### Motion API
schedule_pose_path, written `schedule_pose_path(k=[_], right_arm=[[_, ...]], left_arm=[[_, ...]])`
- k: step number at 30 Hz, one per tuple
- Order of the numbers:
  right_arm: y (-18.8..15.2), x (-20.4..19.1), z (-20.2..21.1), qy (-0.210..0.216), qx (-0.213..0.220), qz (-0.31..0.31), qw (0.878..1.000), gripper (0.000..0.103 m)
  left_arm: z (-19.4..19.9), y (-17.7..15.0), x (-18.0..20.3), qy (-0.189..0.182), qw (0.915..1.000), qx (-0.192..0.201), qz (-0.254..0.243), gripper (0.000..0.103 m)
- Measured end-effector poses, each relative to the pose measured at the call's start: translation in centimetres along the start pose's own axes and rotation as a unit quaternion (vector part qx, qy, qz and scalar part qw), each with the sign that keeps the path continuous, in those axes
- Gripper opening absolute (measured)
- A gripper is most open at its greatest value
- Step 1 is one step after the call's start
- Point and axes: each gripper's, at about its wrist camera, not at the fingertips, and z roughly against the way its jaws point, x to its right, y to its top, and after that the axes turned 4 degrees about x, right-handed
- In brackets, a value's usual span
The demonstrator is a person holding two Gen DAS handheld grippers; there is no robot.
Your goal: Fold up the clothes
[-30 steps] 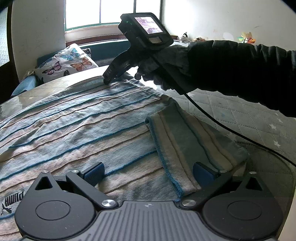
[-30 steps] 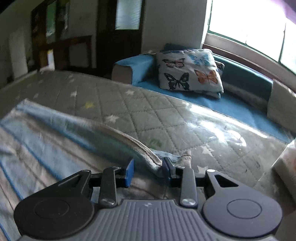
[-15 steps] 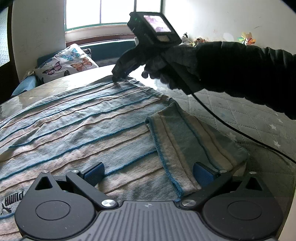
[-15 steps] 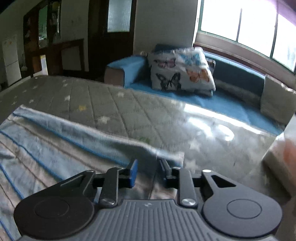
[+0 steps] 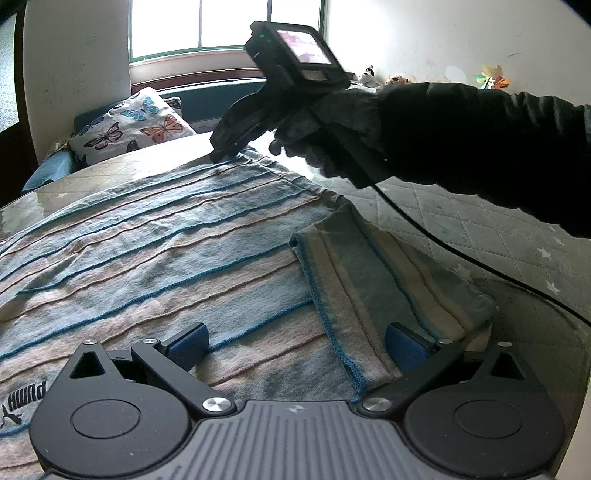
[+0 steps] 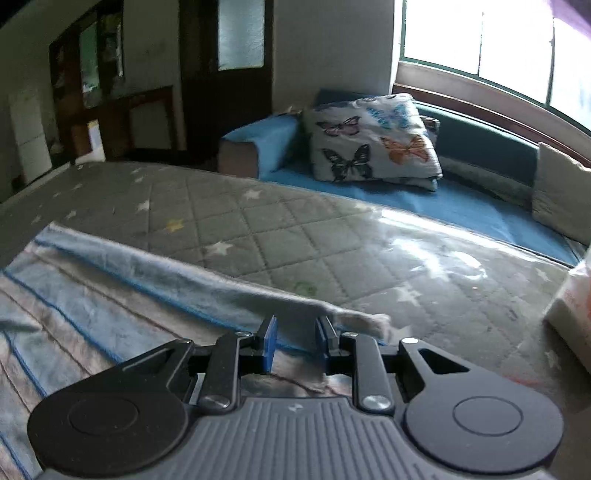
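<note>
Daylight from the window falls across a grey quilted mattress printed with stars, and we work on it with a gripper in each hand. Spread flat over the mattress lies a striped blue-and-beige garment, one sleeve folded in across its body. Our left gripper stands wide, low over the near part of the garment, its right finger beside the sleeve and neither pad pressing on cloth. Our right gripper, held in a gloved right hand, is narrow at the far corner of the garment, with the lifted cloth edge between its pads. Behind the mattress a butterfly pillow leans on a blue bench.
</note>
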Motion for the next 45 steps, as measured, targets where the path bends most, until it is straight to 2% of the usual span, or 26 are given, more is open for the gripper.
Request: schedule_pose_path(k=[2,5,7,13,20,25,30,37,43,45], right_arm=[[0.4,-0.2,-0.3,-0.007,0.018,0.004,1.0,0.022],[1.5,0.2,-0.9,-0.017,0.031,-0.024,0.999,0.023],[1.5,0.2,-1.1,-0.024,0.024,-0.015,0.999,0.023],[-0.6,-0.7,-0.3,-0.006,0.005,0.017,1.0,0.023],[-0.5,-1.0,0.5,-0.011,0.006,0.015,1.0,0.022],[-0.2,0.0,-0.8,-0.001,0.005,-0.008,1.0,0.021],[0.8,0.4,-0.9,-0.015,0.033,-0.021,0.999,0.021],[-0.4,0.4,0.3,-0.02,-0.003,0.008,1.0,0.021],[0.4,1.7,-1.7,-0.056,0.008,-0.031,0.998,0.025],[0.5,1.4,-1.3,-0.052,0.013,-0.027,0.998,0.025]], left_arm=[[0.0,0.0,0.0,0.0,1.0,0.0,0.0,0.103],[0.1,0.0,0.0,0.0,1.0,0.0,0.0,0.103],[0.0,0.0,0.0,0.0,1.0,0.0,0.0,0.103],[0.1,0.0,0.0,0.0,1.0,0.001,0.0,0.103],[0.0,0.0,0.0,-0.001,1.0,0.001,0.0,0.103],[0.1,-0.1,0.0,-0.001,1.0,0.001,0.0,0.103],[0.1,-0.1,0.0,-0.001,1.0,0.001,0.0,0.103],[0.2,-0.1,0.0,-0.002,1.0,0.002,0.0,0.103],[0.2,-0.2,-0.1,-0.003,1.0,0.002,0.0,0.103],[0.2,-0.2,0.0,-0.003,1.0,0.002,0.0,0.103]])
